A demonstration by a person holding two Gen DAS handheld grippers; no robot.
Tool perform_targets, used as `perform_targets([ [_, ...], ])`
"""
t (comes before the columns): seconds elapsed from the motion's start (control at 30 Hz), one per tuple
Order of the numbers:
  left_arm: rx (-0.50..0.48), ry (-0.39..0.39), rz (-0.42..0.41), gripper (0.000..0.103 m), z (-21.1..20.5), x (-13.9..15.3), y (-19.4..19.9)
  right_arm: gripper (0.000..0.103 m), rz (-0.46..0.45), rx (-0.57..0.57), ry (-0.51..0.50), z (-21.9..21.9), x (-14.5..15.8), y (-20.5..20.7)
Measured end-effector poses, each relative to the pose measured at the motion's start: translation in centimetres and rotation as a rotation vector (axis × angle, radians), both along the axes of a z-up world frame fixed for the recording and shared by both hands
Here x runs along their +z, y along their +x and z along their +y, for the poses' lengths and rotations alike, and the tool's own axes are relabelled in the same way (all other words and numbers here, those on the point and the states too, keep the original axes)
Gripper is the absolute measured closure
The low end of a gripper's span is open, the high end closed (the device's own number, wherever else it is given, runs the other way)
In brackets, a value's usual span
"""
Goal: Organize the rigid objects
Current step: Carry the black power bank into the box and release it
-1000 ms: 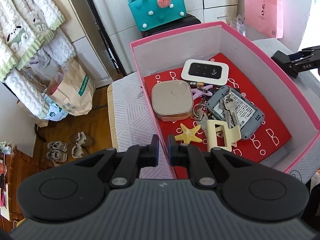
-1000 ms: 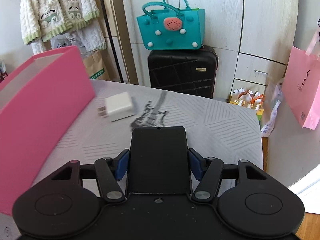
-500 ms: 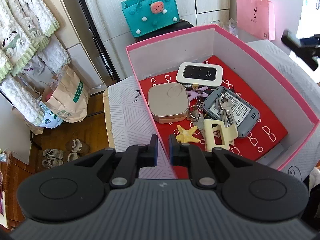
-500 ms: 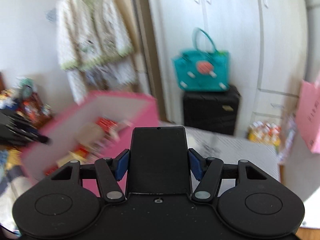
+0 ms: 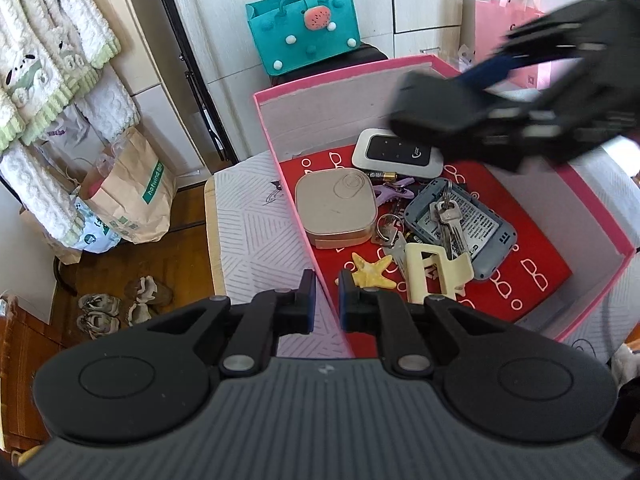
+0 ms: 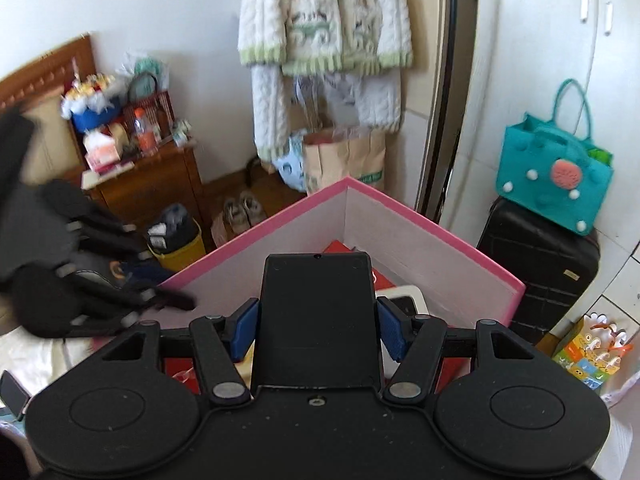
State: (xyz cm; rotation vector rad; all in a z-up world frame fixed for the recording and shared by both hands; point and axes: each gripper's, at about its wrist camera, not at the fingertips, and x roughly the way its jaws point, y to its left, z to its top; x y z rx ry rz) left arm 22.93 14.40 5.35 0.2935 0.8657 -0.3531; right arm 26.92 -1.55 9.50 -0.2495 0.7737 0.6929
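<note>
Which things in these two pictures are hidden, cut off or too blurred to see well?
- Left wrist view: the right gripper and the black slab it holds are blurred by motion, and they cover part of the white router.
- Left wrist view: the print on the grey device is too small, and the keys lie over it.
- Right wrist view: the black slab hides most of the pink box floor.
- Right wrist view: the left gripper is blurred.

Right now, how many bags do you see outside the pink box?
3: teal felt bag on the black suitcase, pink paper bag at right, brown paper bag on the floor. Others may be hidden.
</note>
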Motion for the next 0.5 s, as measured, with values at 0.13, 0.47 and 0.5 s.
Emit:
perform_targets([
  [0.13, 0.008, -0.012, 0.006, 0.093, 0.1, 0.1, 0.1, 0.036, 0.109, -0.045, -0.013, 1.4, -1.9, 4.7],
  [0.47, 0.009, -0.010, 0.006, 0.093, 0.0, 0.0, 0.1, 0.035, 0.247, -0.143, 0.120, 0.3, -4.2, 7.0],
  [0.5, 0.009, -0.009, 0.007, 0.093, 0.0, 0.1, 0.2, 0.034, 0.236, -0.145, 0.129, -0.1, -4.0, 6.8],
])
